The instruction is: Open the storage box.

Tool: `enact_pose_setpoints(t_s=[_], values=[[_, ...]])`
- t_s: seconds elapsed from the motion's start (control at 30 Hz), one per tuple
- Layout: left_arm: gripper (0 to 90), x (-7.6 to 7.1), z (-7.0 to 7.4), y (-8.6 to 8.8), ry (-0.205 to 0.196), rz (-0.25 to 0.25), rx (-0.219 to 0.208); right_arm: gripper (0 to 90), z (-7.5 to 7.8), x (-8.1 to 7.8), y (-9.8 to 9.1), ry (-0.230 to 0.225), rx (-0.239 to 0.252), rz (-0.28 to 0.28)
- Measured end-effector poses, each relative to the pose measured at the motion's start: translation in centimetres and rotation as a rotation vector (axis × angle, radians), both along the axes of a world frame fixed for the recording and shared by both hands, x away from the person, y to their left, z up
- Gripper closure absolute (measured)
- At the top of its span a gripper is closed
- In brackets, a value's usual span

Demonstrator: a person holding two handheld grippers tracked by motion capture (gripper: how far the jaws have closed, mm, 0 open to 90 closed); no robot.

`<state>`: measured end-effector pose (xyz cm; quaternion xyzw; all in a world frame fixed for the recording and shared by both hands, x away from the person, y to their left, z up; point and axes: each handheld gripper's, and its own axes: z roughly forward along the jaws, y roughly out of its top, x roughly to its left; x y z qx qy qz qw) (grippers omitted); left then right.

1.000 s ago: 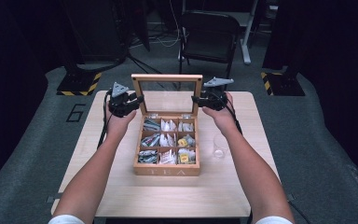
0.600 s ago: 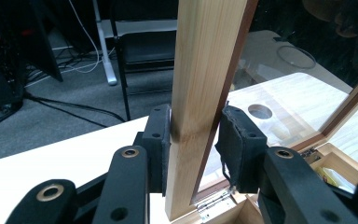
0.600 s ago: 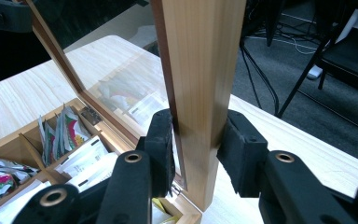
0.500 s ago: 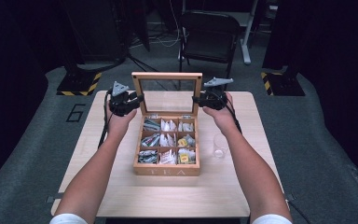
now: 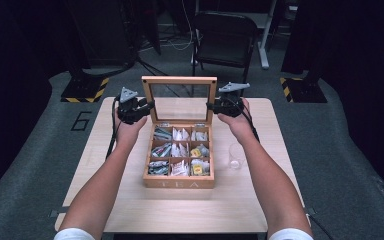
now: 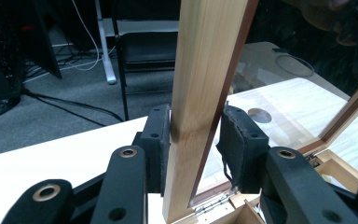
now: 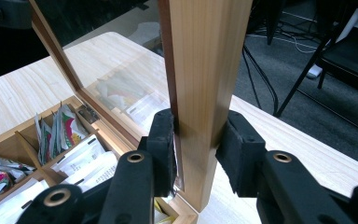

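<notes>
A wooden tea box point(image 5: 179, 183) sits mid-table, its glass-paned lid point(image 5: 180, 80) standing upright. My left gripper point(image 5: 150, 105) straddles the lid's left rail point(image 6: 205, 70). Its jaws have just been opening: one pad point(image 6: 161, 140) still rests on the wood, the other stands a sliver off. My right gripper point(image 5: 211, 106) is shut on the lid's right rail point(image 7: 205, 56), both pads against the wood after closing a little. Tea bags point(image 5: 180, 150) fill the compartments, and some show beside the right jaws point(image 7: 56, 135).
A clear glass cup point(image 5: 235, 156) stands just right of the box, close under the right forearm. A black chair point(image 5: 224, 35) sits behind the table's far edge. Bare tabletop point(image 5: 180, 210) lies in front of the box.
</notes>
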<state>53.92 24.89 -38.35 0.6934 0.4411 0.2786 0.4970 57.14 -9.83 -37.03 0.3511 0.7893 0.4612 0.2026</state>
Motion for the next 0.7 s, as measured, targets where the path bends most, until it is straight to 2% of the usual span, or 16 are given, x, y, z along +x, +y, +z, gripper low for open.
enact_pose_setpoints(t_s=[0.27,0.3,0.47,0.53,0.7], values=[[57.5,-0.2,-0.6,0.5,0.012,0.009,-0.025,66.3,0.1,0.5,0.0,0.022,0.011,-0.006],[57.2,-0.2,-0.6,0.6,0.017,0.01,-0.014,66.3,0.1,0.5,0.0,0.026,0.009,-0.008],[57.3,-0.3,-0.6,0.7,0.015,0.009,-0.019,66.4,0.2,0.8,0.1,0.039,0.007,-0.012],[57.3,-0.3,-0.5,0.7,0.014,0.002,0.0,66.4,0.2,0.9,0.1,0.037,0.006,-0.011],[57.3,-0.4,-0.5,0.5,0.014,0.001,-0.016,66.4,0.2,1.2,0.1,0.051,0.018,-0.02]])
